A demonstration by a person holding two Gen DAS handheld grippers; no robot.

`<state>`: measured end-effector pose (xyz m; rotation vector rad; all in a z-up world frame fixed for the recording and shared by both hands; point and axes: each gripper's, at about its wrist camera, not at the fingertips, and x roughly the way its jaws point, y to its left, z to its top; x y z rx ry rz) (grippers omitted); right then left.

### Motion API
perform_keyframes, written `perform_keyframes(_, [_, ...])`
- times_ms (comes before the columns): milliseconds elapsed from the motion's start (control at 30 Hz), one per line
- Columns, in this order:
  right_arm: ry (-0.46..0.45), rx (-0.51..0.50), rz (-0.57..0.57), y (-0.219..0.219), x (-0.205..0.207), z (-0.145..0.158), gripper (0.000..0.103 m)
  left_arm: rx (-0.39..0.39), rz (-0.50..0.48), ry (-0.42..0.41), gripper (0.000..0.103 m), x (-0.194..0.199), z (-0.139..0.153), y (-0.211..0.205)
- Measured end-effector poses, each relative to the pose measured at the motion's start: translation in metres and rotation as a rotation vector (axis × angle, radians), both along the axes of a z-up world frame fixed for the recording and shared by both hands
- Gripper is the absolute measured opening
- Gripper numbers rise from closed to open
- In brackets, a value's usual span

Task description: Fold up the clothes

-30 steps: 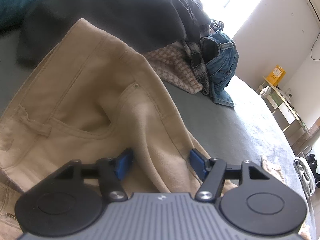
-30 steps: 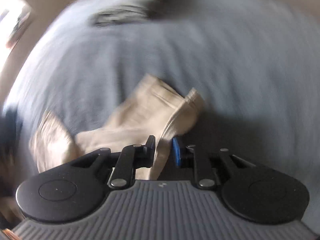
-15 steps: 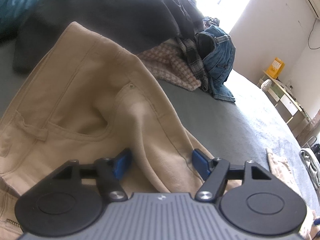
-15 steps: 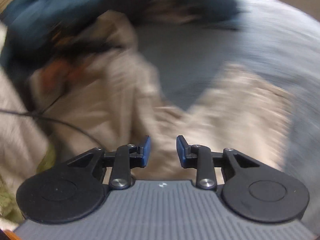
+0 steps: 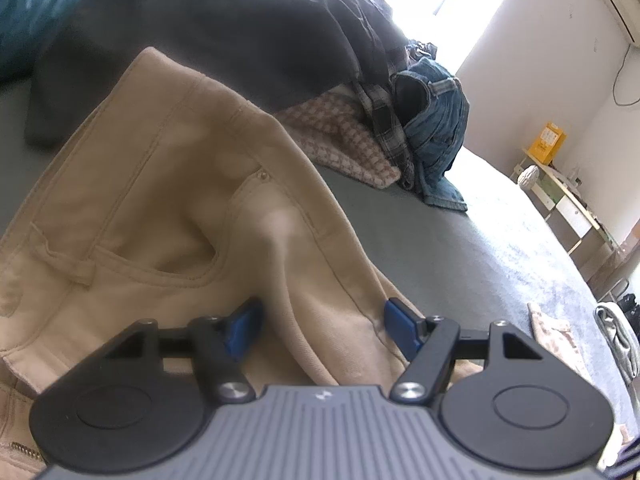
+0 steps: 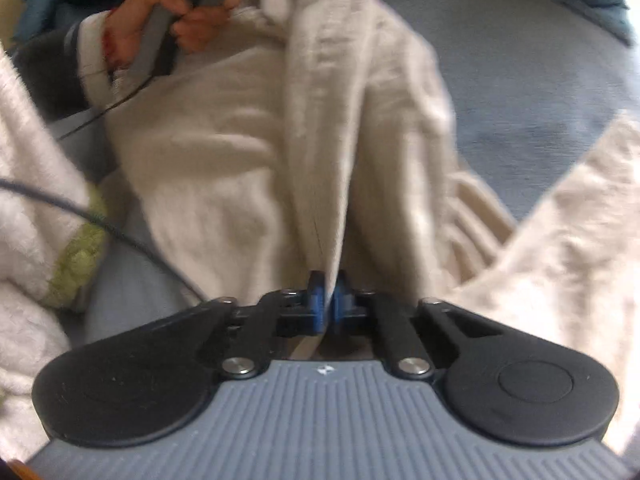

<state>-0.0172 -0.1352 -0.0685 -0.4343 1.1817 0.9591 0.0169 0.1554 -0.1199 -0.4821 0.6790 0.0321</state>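
Beige trousers [image 5: 168,208] lie spread on the grey bed, waistband and pocket to the left. My left gripper [image 5: 320,330] is open, its blue pads either side of a raised fold of the trousers. In the right wrist view the same trousers [image 6: 248,152] run away from me toward the person's hand on the other gripper handle [image 6: 160,32]. My right gripper [image 6: 328,300] is shut on a fold of the beige trousers.
A pile of clothes sits at the back: a dark garment [image 5: 240,28], plaid shirt, blue jeans [image 5: 436,136] and a checked cloth [image 5: 340,136]. Small cloths [image 5: 556,340] lie at the right. A white fluffy cloth [image 6: 28,184] and a cable [image 6: 120,236] lie left.
My right gripper let go of the trouser leg, swung across the bed and has shut on a fold of the trousers. The left gripper stayed open and nearly still.
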Motion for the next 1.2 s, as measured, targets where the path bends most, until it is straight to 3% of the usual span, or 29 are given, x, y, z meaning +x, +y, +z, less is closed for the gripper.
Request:
perform_keyframes(133, [-0.167,-0.003,-0.049,-0.010,0.023,0.046,0.001,-0.004,0.013,-0.024,0.069,-0.001,0.004,0.007])
perform_keyframes(300, [-0.420,-0.072,-0.109,-0.020,0.092,0.103,0.001,-0.005,0.055,-0.053,0.069,0.003,0.012,0.020])
perform_keyframes(467, [-0.570,-0.170,-0.084,-0.012,0.173,0.110,0.001,0.031,0.097,-0.060,0.069,0.007,0.018,0.032])
perform_keyframes(567, [-0.585,-0.197,-0.094,-0.003,0.218,0.090,0.001,0.058,0.121,-0.041,0.069,0.005,0.016,0.037])
perform_keyframes(733, [-0.562,-0.253,-0.143,0.018,0.271,0.017,0.005,0.098,0.160,-0.004,0.069,0.001,0.014,0.047])
perform_keyframes(867, [-0.525,-0.378,-0.232,0.012,0.289,-0.019,0.016,0.039,0.186,0.021,0.069,-0.009,0.027,0.060])
perform_keyframes(933, [-0.508,-0.329,-0.306,-0.004,0.292,-0.010,0.040,0.034,0.192,0.022,0.069,-0.015,0.041,0.067])
perform_keyframes(1000, [-0.489,-0.227,-0.394,-0.025,0.291,0.010,0.057,0.055,0.200,0.028,0.070,-0.019,0.056,0.075])
perform_keyframes(1067, [-0.450,-0.098,-0.468,-0.048,0.283,0.031,0.060,0.101,0.217,0.047,0.071,-0.015,0.065,0.083])
perform_keyframes(1200, [-0.327,0.167,-0.640,-0.096,0.264,0.056,0.066,0.149,0.258,0.102,0.071,0.011,0.053,0.111])
